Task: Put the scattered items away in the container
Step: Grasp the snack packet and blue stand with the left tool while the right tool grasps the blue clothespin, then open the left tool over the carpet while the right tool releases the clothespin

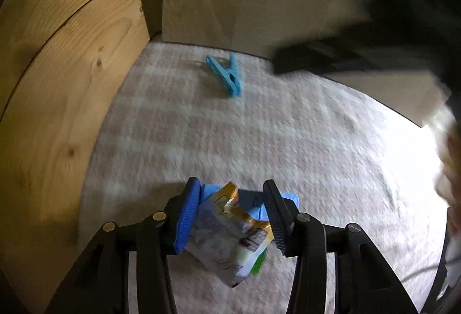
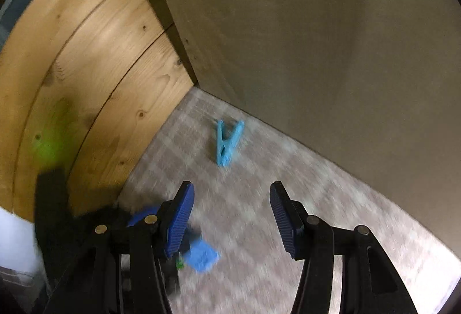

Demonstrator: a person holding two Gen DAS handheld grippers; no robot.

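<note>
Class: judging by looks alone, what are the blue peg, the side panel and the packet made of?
Blue peg: moulded plastic, uniform colour. Side panel: pine-like wood, showing knots and grain. Packet: probably printed foil or plastic film, crinkled and glossy.

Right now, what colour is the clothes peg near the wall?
Light blue; the clothes peg shows best in the right wrist view.

No text, brand or number can be read in either view. The crumpled packet [image 1: 230, 233] seen from the left wrist bears dark printed patches on its pale and gold face, perhaps lettering, but motion blur and creases leave them illegible. The wooden boards [image 2: 86, 69] carry only grain and knots.
</note>
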